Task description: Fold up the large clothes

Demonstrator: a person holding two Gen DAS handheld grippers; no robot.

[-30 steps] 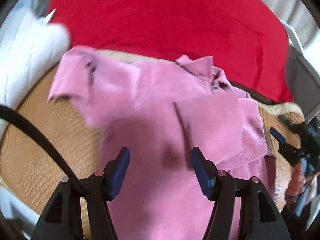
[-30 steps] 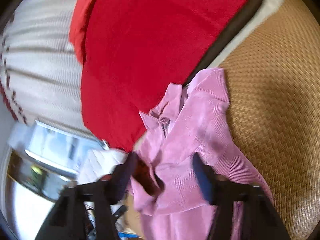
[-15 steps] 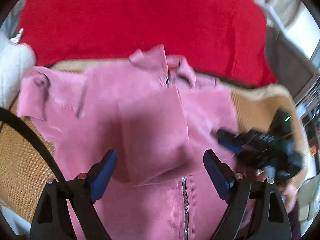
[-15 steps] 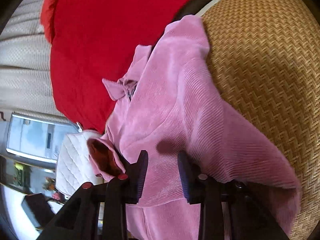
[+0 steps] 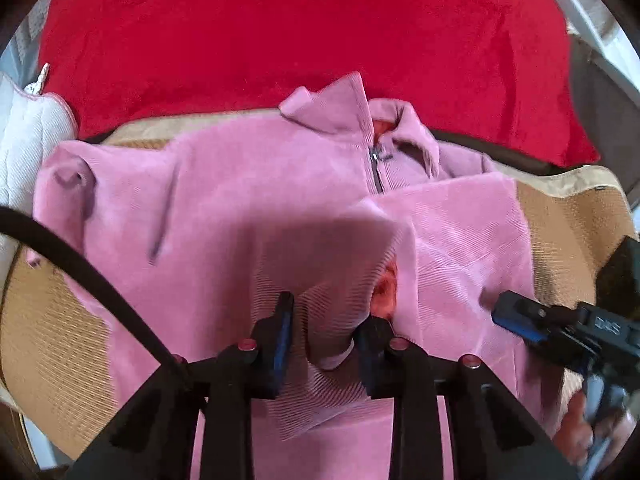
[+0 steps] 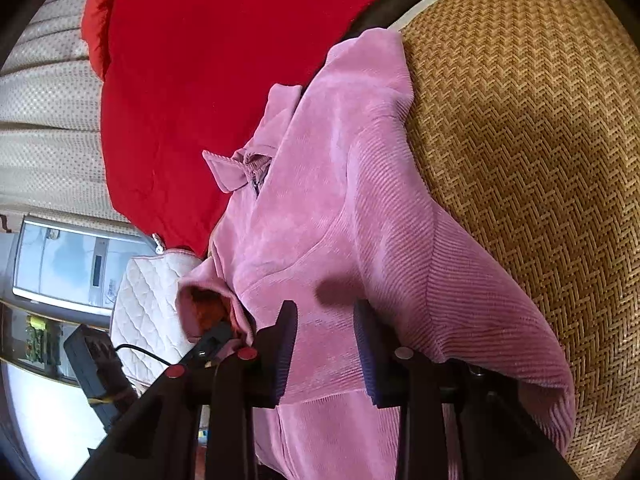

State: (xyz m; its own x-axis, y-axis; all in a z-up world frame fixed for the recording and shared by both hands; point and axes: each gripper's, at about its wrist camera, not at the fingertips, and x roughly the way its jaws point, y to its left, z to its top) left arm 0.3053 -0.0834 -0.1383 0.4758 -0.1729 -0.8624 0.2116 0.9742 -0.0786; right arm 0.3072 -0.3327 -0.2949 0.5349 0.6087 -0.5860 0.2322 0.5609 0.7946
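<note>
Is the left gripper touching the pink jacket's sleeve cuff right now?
Touching. The left wrist view shows the left gripper with its fingers closed in on the sleeve cuff of the pink jacket, fabric bunched between both pads with no gap.

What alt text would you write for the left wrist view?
The left hand-held gripper pinches a sleeve cuff of a pink corduroy zip-up jacket spread on a woven tan mat. A red blanket lies behind; the right hand-held gripper enters at right.
</note>
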